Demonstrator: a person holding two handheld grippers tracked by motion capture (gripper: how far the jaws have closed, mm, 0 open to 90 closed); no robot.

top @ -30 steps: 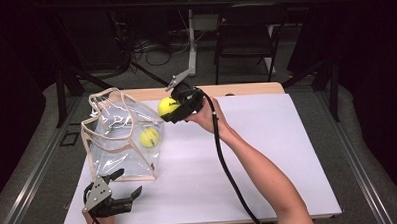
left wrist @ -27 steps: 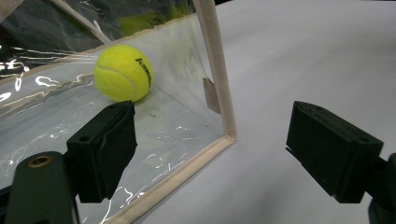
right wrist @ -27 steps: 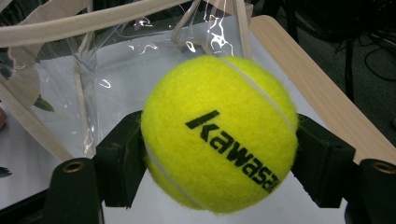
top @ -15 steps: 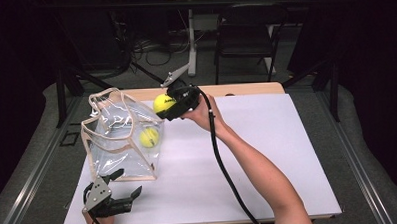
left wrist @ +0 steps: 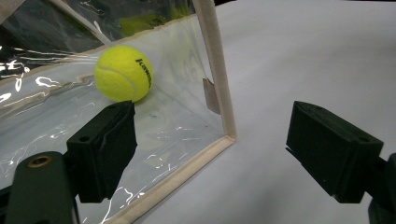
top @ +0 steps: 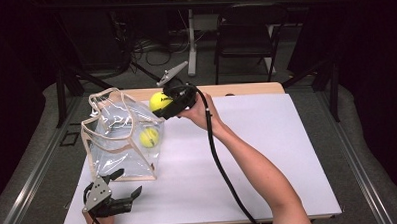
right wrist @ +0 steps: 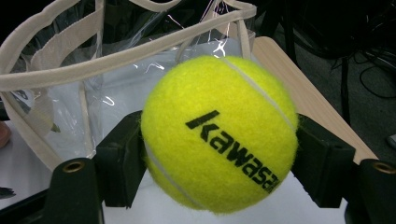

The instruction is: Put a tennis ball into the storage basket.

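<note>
The right gripper point(top: 165, 104) has its jaws clamped on either side of a tennis ball point(right wrist: 219, 133), held in the air at the far right rim of the clear bag point(top: 118, 140); in the right gripper view the ball sits just short of the bag's cream-trimmed mouth, not yet over it. The left gripper point(top: 120, 191) rests low at the near left of the worktop point(top: 268, 154), jaws apart and holding nothing, just outside the bag's near corner. A second ball point(left wrist: 123, 73) already lies on the bag's floor, seen through the wall in the left gripper view. Judged from this: one ball is bagged, and another is lifted and brought to the rim. What is left is to carry it over the opening and release it.
</note>
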